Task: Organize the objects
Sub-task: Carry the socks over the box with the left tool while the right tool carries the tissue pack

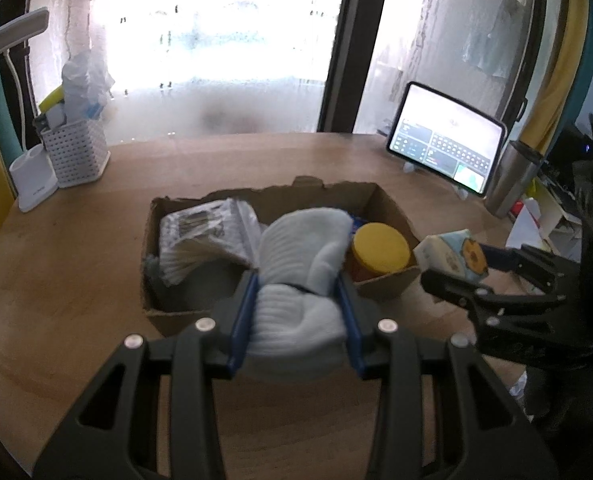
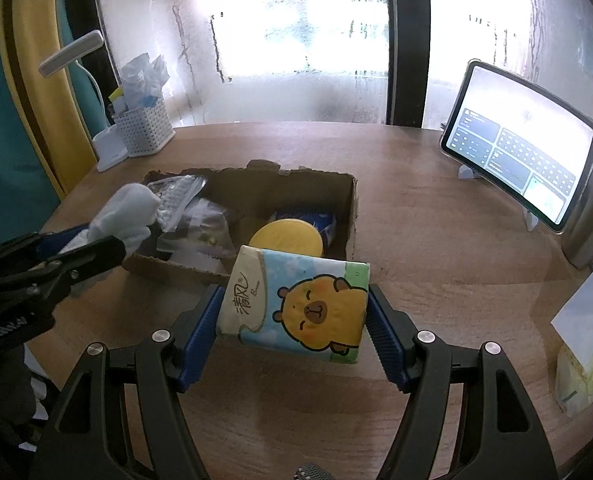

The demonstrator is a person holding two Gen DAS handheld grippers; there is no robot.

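Note:
My left gripper (image 1: 296,284) is shut on a pale blue sock (image 1: 302,264) and holds it above the near edge of an open cardboard box (image 1: 392,208). My right gripper (image 2: 294,304) is shut on a tissue pack with a capybara drawing (image 2: 296,304) and holds it above the table just in front of the box (image 2: 350,204). The box holds clear plastic packets (image 1: 204,232), a yellow-lidded jar (image 1: 380,248) and a blue item. The right gripper with the tissue pack (image 1: 452,256) shows at the right in the left wrist view. The left gripper with the sock (image 2: 124,216) shows at the left in the right wrist view.
A wooden table (image 2: 416,220) bears a tablet on a stand (image 2: 520,168) at the back right, a white perforated basket (image 2: 144,128) with clutter at the back left, a steel tumbler (image 1: 512,176) and papers at the right edge. A window is behind.

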